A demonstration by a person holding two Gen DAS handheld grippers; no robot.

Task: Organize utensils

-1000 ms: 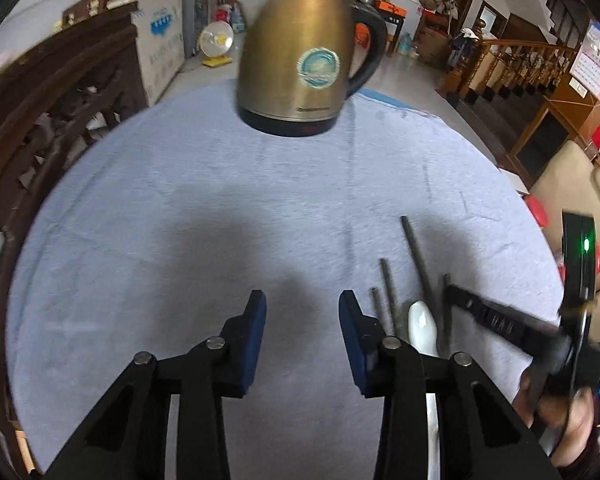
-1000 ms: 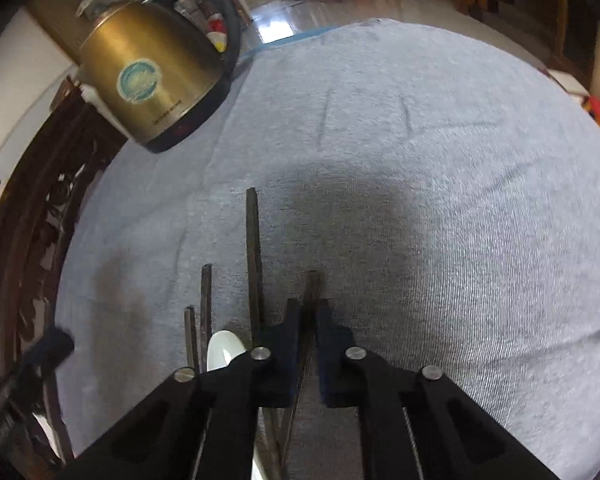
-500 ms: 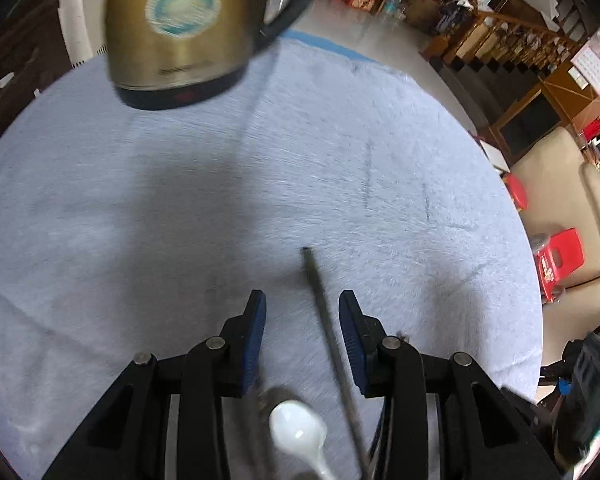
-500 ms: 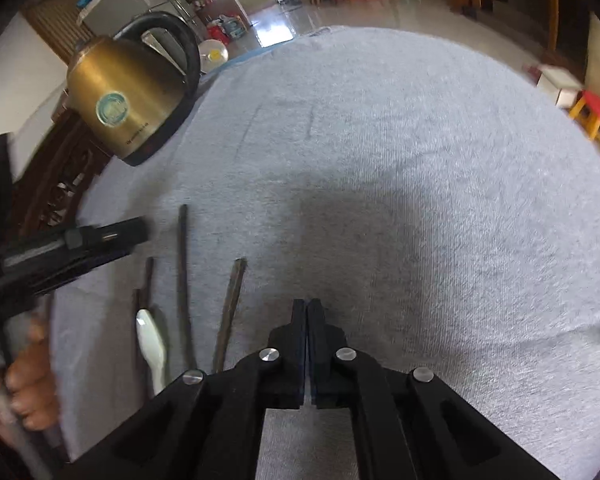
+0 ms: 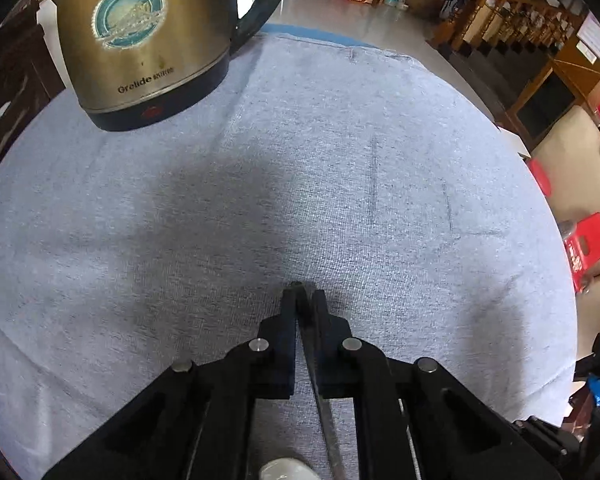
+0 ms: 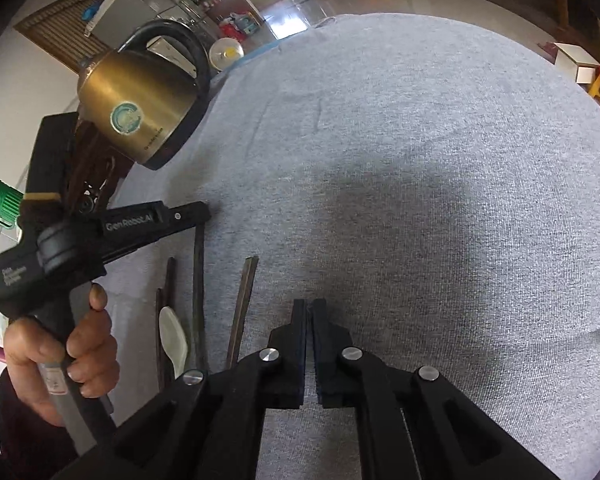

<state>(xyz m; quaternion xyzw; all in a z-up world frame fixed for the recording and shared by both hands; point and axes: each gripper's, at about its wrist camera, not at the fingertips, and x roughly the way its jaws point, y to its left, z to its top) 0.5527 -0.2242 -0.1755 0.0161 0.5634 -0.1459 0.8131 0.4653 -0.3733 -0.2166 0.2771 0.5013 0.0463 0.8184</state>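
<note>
- Centrally, dark chopstick (image 5: 309, 322) clamped between the pads of the left gripper (image 5: 303, 294), tip just past the fingertips, shaft running back under the linkage toward the camera.
- Just behind that gripper, near the lower frame edge: white spoon (image 5: 284, 470), partly hidden.
- In the right wrist view, spoon bowl (image 6: 173, 334) flat on the cloth among further dark chopsticks (image 6: 242, 308), all left of the right gripper (image 6: 309, 304).
- Right gripper fingers pressed together, nothing between them, tips low over bare cloth.
- Left of the right gripper: the other tool's handle wrapped by the left hand (image 6: 58, 354).
- Beyond the left gripper's tips, up and to the left: brass-coloured kettle (image 5: 148, 36) with black base and handle, upright.
- Beneath everything: grey tablecloth (image 5: 380, 184).
</note>
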